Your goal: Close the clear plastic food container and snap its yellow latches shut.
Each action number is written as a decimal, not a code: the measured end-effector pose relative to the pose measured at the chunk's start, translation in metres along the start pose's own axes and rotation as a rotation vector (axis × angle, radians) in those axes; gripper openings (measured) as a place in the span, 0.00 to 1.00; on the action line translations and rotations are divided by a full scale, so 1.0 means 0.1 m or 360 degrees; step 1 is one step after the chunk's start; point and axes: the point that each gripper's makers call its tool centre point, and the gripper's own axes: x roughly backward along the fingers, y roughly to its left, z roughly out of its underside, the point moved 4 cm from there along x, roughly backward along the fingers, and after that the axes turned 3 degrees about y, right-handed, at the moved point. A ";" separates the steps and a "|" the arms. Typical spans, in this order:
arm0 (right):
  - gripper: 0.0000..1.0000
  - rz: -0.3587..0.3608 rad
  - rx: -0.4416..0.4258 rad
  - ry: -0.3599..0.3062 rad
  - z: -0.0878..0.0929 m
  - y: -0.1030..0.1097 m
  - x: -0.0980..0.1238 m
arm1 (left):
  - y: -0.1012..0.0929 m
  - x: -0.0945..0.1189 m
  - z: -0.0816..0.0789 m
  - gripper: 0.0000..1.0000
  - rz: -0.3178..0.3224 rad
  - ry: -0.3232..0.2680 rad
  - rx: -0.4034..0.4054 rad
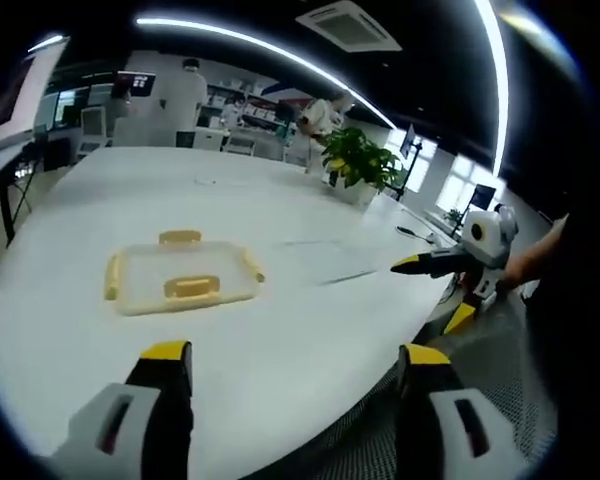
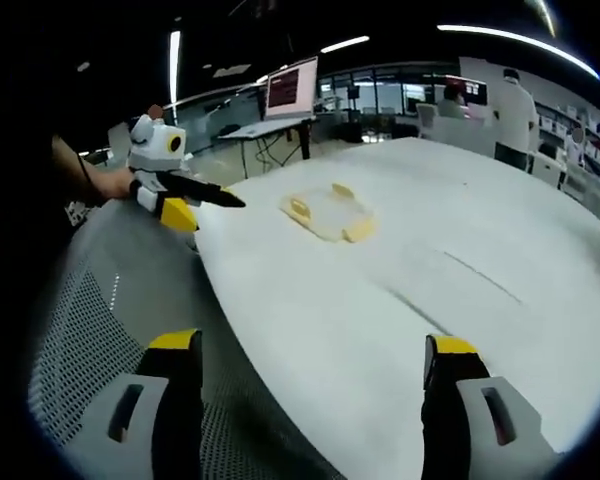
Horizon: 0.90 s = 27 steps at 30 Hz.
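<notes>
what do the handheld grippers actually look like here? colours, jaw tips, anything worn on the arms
Both match. The left gripper has grey jaw bodies with a dark slot in each and yellow tips. The right gripper looks the same. Seen from the side in the other's view, each has a white housing, black tapered jaws and yellow accents. A dark sleeve covers the arm behind the right one.

Long ceiling light strips (image 1: 280,48) burn bright overhead and wash the white table (image 1: 280,350) ahead of the left gripper (image 1: 290,365) pale, nearly without shadow (the ceiling itself stays dark). Windows (image 1: 465,180) far beyond that gripper blow out to glare. Straight lines bow hard toward the edges, and the far room reads soft, the container (image 2: 328,213) small and hazy.
</notes>
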 end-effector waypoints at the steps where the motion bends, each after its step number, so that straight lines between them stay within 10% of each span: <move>1: 0.88 0.0004 0.0005 -0.0014 -0.01 0.00 0.01 | -0.03 0.00 0.00 0.80 0.0006 0.0015 -0.0027; 27: 0.90 -0.0002 -0.0030 0.0009 0.00 -0.03 0.00 | 0.02 -0.02 0.00 0.87 -0.0017 0.0012 0.0063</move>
